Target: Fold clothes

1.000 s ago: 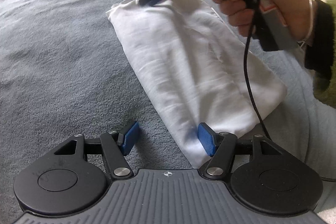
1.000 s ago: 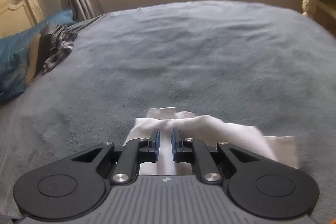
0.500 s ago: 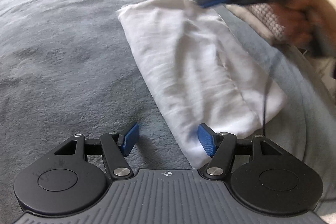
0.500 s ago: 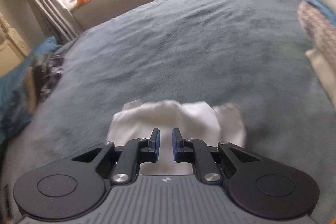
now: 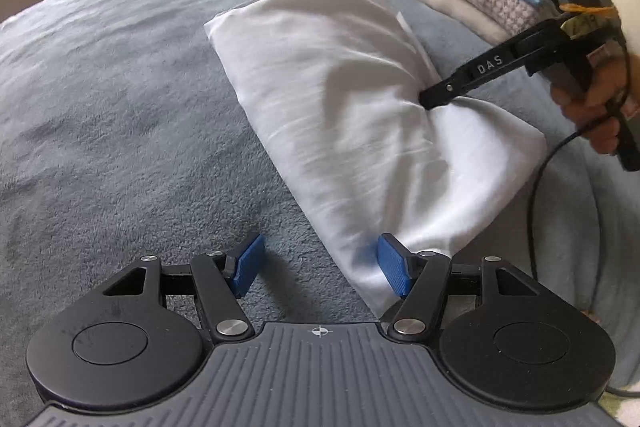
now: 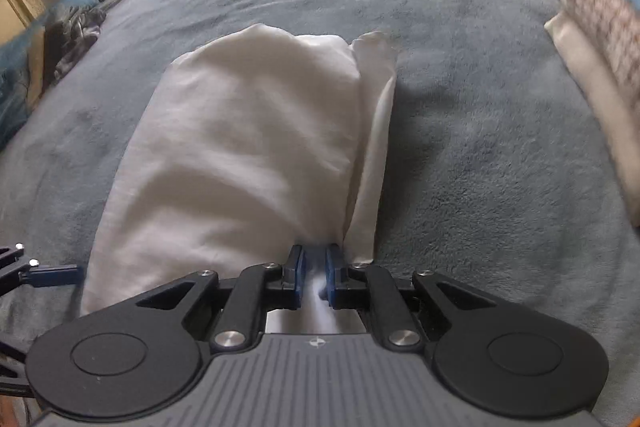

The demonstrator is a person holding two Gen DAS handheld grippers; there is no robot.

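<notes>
On grey bed (image 5: 120, 99), white garment (image 5: 340, 107) lies part-folded, long strip. Right gripper (image 6: 314, 269) jaws clamped on its 3 o'clock edge; left gripper (image 5: 320, 267) jaws spread wide, straddling near corner at 6 o'clock. Fold in hand; next: left pinches corner.

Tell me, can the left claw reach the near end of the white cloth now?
Probably yes. The left claw is open, and the cloth end already lies by its right finger, with nothing between.
</notes>
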